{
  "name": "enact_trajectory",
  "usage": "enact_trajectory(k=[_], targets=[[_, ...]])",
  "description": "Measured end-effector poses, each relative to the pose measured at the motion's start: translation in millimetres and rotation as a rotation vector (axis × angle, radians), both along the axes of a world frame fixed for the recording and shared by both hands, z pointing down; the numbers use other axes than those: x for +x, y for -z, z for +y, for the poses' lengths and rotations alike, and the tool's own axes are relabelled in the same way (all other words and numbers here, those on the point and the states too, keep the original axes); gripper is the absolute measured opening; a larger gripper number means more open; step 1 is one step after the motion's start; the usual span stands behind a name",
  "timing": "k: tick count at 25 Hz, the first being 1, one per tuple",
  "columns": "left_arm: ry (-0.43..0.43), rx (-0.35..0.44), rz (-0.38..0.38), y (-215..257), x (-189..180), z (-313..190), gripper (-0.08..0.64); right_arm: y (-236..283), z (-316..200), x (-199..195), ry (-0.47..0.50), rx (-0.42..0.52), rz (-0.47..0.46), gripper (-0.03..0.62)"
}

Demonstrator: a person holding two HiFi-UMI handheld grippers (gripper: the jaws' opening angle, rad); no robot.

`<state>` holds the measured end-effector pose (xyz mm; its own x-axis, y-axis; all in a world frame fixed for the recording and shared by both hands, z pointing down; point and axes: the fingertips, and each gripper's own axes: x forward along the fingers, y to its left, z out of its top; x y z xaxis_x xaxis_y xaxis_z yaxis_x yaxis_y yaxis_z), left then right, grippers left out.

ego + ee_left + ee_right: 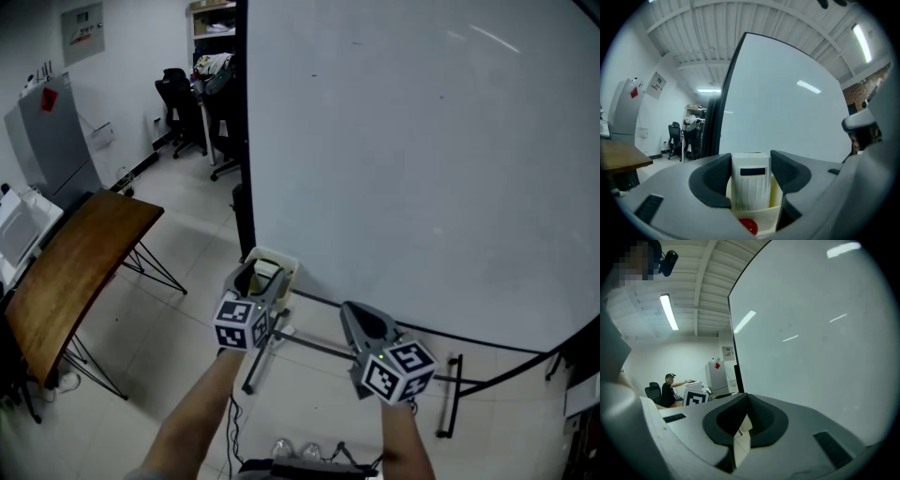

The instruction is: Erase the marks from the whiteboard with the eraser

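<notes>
1. The big white whiteboard (422,169) runs off the head view's top and right edges. The few dark specks on it are too small to tell as marks.
2. The cream ribbed plastic eraser (750,185) sinks behind the grey left gripper (750,174), so its lower end is hidden.
3. A small red round thing (748,226) below it is half covered; I cannot tell what it is.
4. The brown wooden table (75,272) is cut by the head view's left edge.
5. The print on the wall poster (82,30) is too small to read.

Left gripper (750,163) jaws gripping eraser (750,190); right gripper (746,408) jaws together.
</notes>
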<state>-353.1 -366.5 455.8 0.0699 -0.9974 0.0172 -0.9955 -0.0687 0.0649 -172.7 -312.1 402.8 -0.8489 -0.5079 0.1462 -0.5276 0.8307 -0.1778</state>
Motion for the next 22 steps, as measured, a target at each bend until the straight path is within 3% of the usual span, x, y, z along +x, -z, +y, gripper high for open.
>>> enact_trajectory(k=[4, 8, 11, 18, 22], targets=[[0.001, -0.047, -0.086, -5, 7, 1, 0.262, 1, 3, -2, 0.012, 0.000, 0.004, 0.006], [0.062, -0.189, -0.191, -25, -1, 3, 0.262, 2, 4, 1, 0.014, 0.007, 0.000, 0.006], [0.076, -0.249, -0.175, -42, -4, 4, 0.262, 3, 4, 7, 0.002, 0.006, 0.000, 0.006], [0.081, -0.295, -0.161, -51, -11, 8, 0.262, 7, 9, 13, 0.010, 0.014, -0.010, 0.006], [0.084, -0.275, -0.165, -38, -14, 15, 0.272, 12, 10, 17, 0.010, 0.024, -0.010, 0.006]])
